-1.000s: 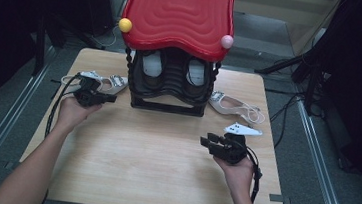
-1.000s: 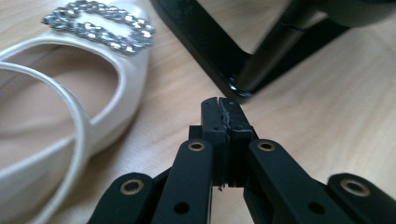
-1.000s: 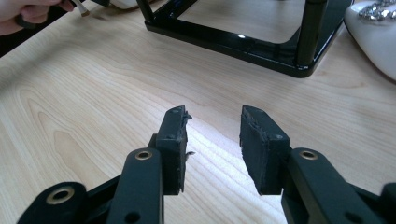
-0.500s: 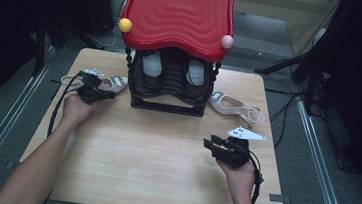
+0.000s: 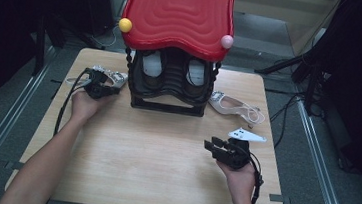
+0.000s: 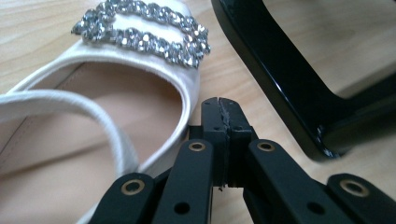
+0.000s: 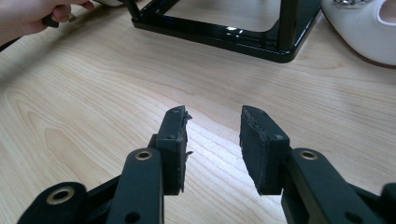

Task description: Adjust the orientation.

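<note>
On the wooden table (image 5: 155, 144), the left gripper (image 6: 219, 116) (jaws pressed together) sits beside the white jewelled shoe (image 6: 140, 60); the right gripper (image 7: 212, 140) hovers, jaws apart, empty.

Just ahead of the closed black left gripper (image 6: 219, 108) lies a white satin shoe with silvery rhinestone buckle (image 6: 140, 35); right of it, a glossy black rack frame (image 6: 289, 88) on pale woodgrain table (image 6: 355, 37).
</note>
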